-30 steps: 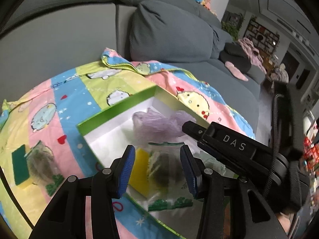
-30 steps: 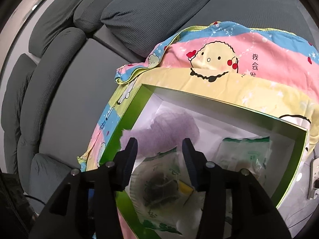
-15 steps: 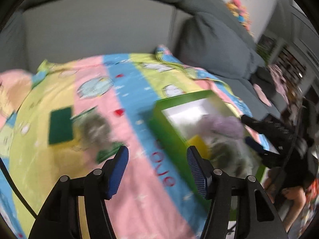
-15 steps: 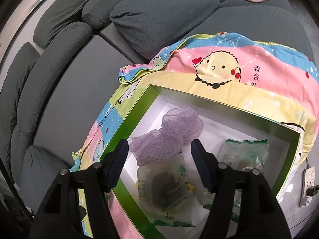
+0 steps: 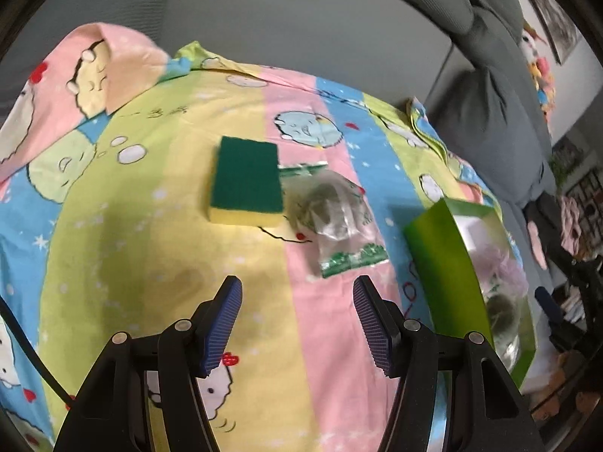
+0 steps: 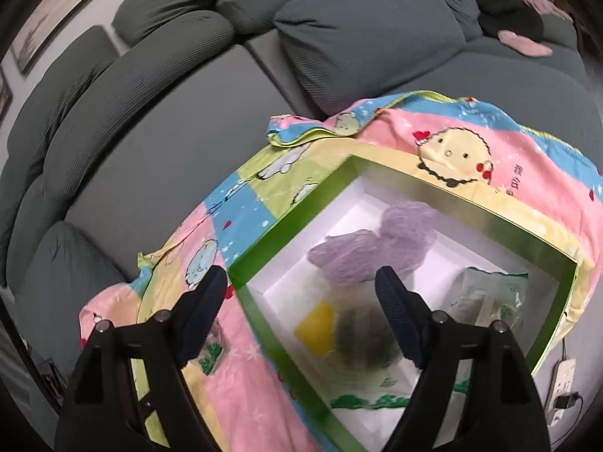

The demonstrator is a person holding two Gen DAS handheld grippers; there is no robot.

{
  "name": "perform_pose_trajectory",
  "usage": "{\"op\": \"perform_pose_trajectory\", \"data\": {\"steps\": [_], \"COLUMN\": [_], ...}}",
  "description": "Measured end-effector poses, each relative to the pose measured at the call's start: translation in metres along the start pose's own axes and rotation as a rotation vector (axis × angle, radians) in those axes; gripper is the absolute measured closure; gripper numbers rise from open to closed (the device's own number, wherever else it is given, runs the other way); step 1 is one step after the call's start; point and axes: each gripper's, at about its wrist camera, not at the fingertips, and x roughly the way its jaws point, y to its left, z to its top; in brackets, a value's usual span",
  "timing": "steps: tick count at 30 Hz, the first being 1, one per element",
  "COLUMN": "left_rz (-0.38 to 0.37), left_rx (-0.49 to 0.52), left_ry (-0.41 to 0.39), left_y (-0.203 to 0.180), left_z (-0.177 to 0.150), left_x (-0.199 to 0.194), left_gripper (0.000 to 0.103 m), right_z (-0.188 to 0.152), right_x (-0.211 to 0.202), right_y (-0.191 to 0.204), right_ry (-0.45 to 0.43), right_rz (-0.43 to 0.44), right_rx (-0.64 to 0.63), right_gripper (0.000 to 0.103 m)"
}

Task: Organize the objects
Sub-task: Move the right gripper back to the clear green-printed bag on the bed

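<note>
1. Left wrist view: the left gripper [image 5: 297, 312] hangs above a cartoon-print patchwork blanket [image 5: 124, 203] spread over a grey sofa [image 5: 301, 19]. Its blue-padded jaws stand apart with nothing between them. Ahead on the blanket lie a green-topped yellow rectangular sponge [image 5: 245, 184] and, touching its right edge, a clear plastic packet with green print holding a dark scouring pad [image 5: 333, 218]. Both are outside the shallow green cardboard box with a white lining [image 5: 437, 263], which sits near them to the right.

2. Right wrist view: the right gripper [image 6: 301, 309] hovers over the same box [image 6: 286, 233]. Its jaws are opening and nothing is pinched between them. Inside the box lie a crumpled lilac mesh bag [image 6: 384, 241], a packet with a yellow sponge and dark pad [image 6: 350, 335], directly below the jaws, and another green-printed packet [image 6: 490, 293] at the right side.

3. Judged step: one packet appears delivered, and the left hand is turning to the loose items.

4. Next move: the left jaws likely need to spread wider, descend over the sponge or packet, close, and carry it into the box.
</note>
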Motion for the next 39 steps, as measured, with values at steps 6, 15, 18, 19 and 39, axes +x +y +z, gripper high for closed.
{"op": "perform_pose_trajectory", "data": {"steps": [6, 15, 18, 19, 39], "left_rz": [0.009, 0.029, 0.025, 0.024, 0.018], "left_rx": [-0.048, -0.126, -0.162, -0.174, -0.232], "left_ry": [-0.026, -0.044, -0.054, -0.057, -0.037], "left_y": [0.020, 0.049, 0.061, 0.065, 0.096], "left_z": [0.003, 0.007, 0.006, 0.006, 0.002], "left_x": [-0.010, -0.022, -0.027, -0.029, -0.038], "left_gripper": [0.033, 0.032, 0.032, 0.032, 0.032], "right_z": [-0.009, -0.035, -0.050, -0.054, -0.084], "right_x": [-0.003, 0.016, 0.035, 0.041, 0.155], "right_y": [0.033, 0.091, 0.110, 0.116, 0.142], "right_ry": [0.000, 0.074, 0.139, 0.151, 0.402], "right_rz": [0.021, 0.163, 0.190, 0.181, 0.129], "right_rx": [-0.093, -0.237, -0.276, -0.297, -0.381], "right_gripper": [0.016, 0.014, 0.014, 0.014, 0.029]}}
